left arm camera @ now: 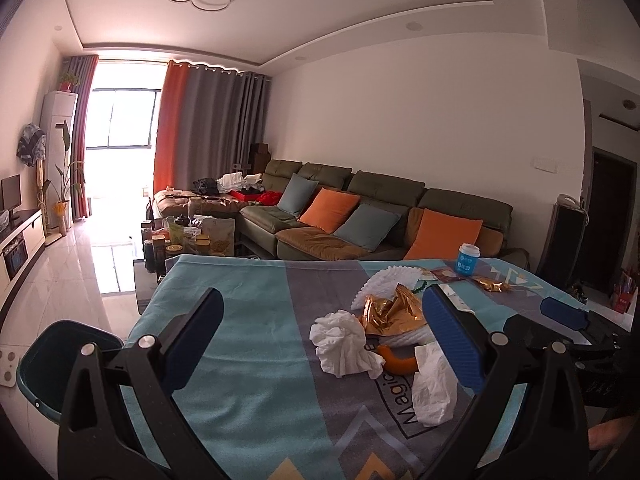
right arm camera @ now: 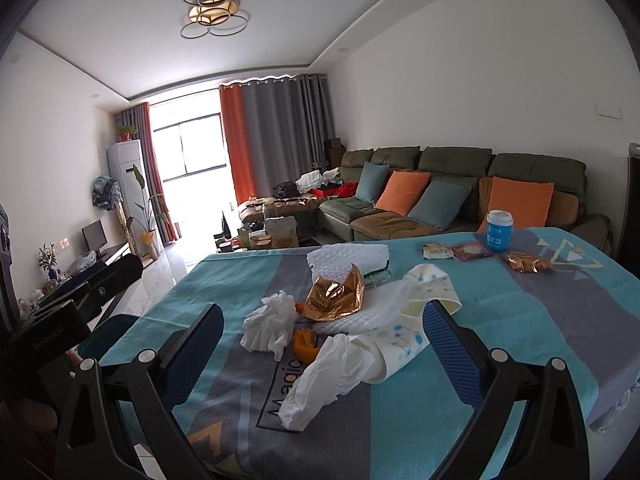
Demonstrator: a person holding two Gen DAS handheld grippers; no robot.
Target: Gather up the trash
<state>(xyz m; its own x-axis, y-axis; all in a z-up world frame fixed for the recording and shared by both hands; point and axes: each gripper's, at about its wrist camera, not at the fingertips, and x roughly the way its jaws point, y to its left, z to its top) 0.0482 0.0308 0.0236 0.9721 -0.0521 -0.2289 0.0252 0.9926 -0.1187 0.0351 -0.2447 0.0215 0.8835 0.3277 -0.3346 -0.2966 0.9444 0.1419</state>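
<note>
Left wrist view: a crumpled white tissue (left arm camera: 344, 342) lies on the surface (left arm camera: 240, 380), which is covered by a teal and grey cloth, touching an orange peel (left arm camera: 398, 362) and a second tissue (left arm camera: 434, 384) just beside it. Behind them a gold foil wrapper (left arm camera: 390, 312) rests on white foam netting (left arm camera: 384, 284). Farther back, near the surface's far edge, stand a blue paper cup (left arm camera: 468, 258) and a small gold wrapper (left arm camera: 490, 284). The left tool (left arm camera: 324, 336) hovers above the pile with its jaws spread wide, holding nothing. A dark teal bin (left arm camera: 52, 356) sits on the floor at the surface's left side. In the right wrist view, the right tool (right arm camera: 324, 344) is likewise wide open and empty, with the second tissue and a patterned paper bowl (right arm camera: 404, 336) between its fingers. A green sofa (right arm camera: 460, 184) with orange and blue cushions lines the wall.
</note>
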